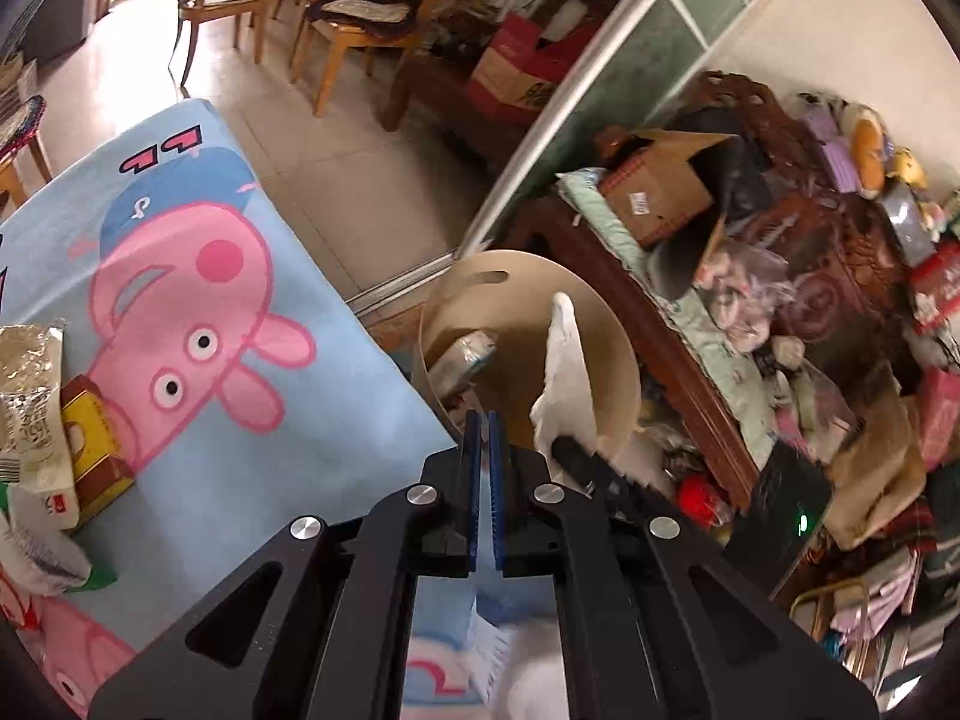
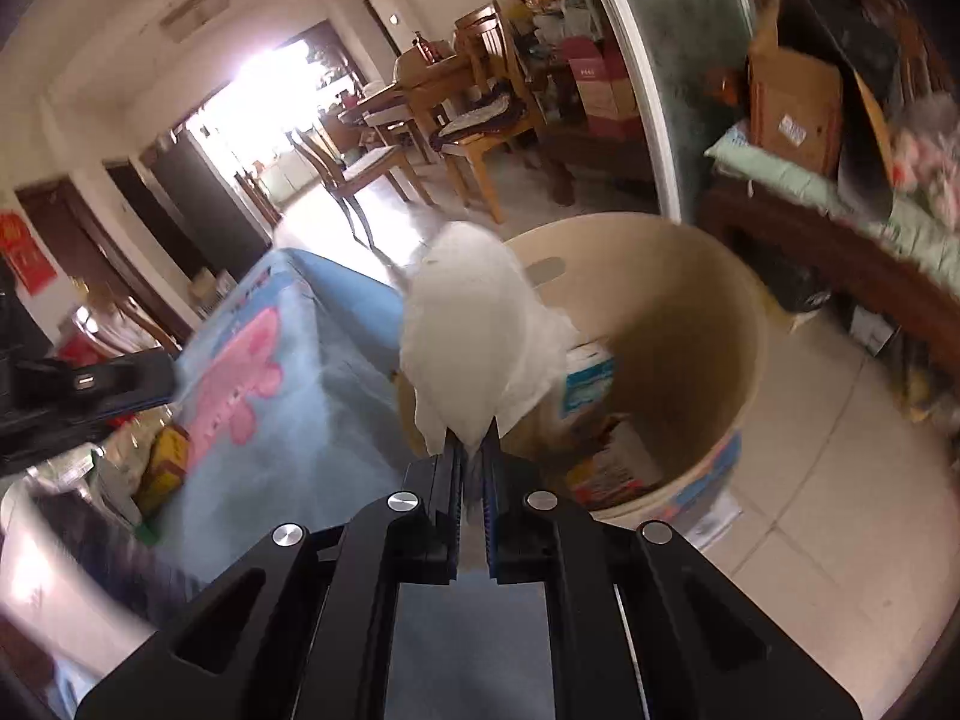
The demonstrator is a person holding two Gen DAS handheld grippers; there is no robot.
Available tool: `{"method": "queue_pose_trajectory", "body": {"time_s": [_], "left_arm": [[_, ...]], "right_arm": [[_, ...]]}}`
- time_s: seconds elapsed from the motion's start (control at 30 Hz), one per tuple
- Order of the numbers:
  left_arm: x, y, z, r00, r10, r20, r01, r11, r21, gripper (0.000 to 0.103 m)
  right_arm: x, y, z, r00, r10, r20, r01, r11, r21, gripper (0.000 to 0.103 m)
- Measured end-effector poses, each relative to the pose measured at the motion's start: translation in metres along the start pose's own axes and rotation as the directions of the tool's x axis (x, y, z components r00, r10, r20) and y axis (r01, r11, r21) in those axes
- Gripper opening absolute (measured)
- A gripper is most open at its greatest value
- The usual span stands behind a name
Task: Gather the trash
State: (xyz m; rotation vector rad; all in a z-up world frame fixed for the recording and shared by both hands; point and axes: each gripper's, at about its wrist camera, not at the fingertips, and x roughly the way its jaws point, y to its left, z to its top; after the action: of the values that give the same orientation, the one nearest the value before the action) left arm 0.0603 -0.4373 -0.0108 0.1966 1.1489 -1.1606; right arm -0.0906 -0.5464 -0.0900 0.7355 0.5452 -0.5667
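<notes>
My right gripper (image 2: 474, 441) is shut on a crumpled white tissue (image 2: 474, 330) and holds it over the near rim of a beige round bin (image 2: 708, 324). The bin holds a blue-and-white packet (image 2: 588, 378) and other wrappers. In the left wrist view the same tissue (image 1: 564, 372) hangs over the bin (image 1: 606, 324), held by the right gripper's black fingertips (image 1: 576, 456). My left gripper (image 1: 485, 420) is shut and empty, above the edge of the blue Peppa Pig cloth (image 1: 240, 420). Trash lies on the cloth at left: a yellow box (image 1: 96, 450) and crinkled wrappers (image 1: 30, 396).
The bin stands on the tiled floor (image 2: 810, 510) beside the cloth-covered table. A cluttered dark wooden bench (image 1: 660, 312) with a cardboard box (image 1: 660, 192) is right of the bin. Wooden chairs (image 1: 354, 18) and a dining table stand farther back.
</notes>
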Motion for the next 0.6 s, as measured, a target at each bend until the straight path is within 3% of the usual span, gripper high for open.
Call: {"method": "queue_pose_trajectory", "body": {"time_s": [0.03, 0.1, 0.13, 0.17, 0.27, 0.33, 0.4, 0.6], "left_arm": [[-0.001, -0.001, 0.000, 1.000, -0.007, -0.010, 0.007, 1.000, -0.004, 0.013], [-0.011, 0.000, -0.001, 1.000, -0.005, 0.005, 0.005, 1.000, -0.004, 0.046], [-0.026, 0.005, -0.005, 0.999, 0.020, 0.047, -0.019, 1.000, -0.003, 0.060], [-0.034, 0.010, -0.004, 0.996, 0.034, 0.081, -0.034, 0.999, -0.001, 0.065], [-0.069, 0.031, -0.019, 0.991, 0.079, 0.110, -0.077, 0.997, -0.024, 0.071], [-0.094, 0.046, -0.038, 0.992, 0.063, 0.113, -0.056, 0.996, -0.063, 0.072], [-0.114, 0.058, -0.062, 0.992, 0.064, 0.107, -0.054, 0.994, -0.090, 0.080], [-0.141, 0.069, -0.120, 0.994, 0.070, 0.079, -0.065, 0.996, -0.068, 0.081]], "right_arm": [[0.003, 0.002, -0.003, 1.000, 0.009, -0.002, -0.009, 1.000, 0.011, 0.006], [0.010, 0.013, -0.007, 1.000, 0.018, -0.001, -0.018, 1.000, 0.001, 0.006], [0.009, 0.018, -0.008, 1.000, 0.017, 0.005, -0.017, 1.000, -0.011, 0.006], [0.008, 0.025, -0.009, 1.000, 0.019, 0.010, -0.019, 0.999, -0.026, 0.006], [0.009, 0.035, -0.014, 1.000, 0.022, 0.019, -0.021, 0.999, -0.035, 0.006], [0.009, 0.040, -0.016, 1.000, 0.006, 0.027, -0.005, 0.999, -0.044, 0.006], [0.010, 0.045, -0.018, 1.000, -0.008, 0.029, 0.009, 0.999, -0.050, 0.006], [0.027, 0.081, -0.024, 1.000, 0.005, 0.023, -0.005, 1.000, -0.006, 0.006]]}}
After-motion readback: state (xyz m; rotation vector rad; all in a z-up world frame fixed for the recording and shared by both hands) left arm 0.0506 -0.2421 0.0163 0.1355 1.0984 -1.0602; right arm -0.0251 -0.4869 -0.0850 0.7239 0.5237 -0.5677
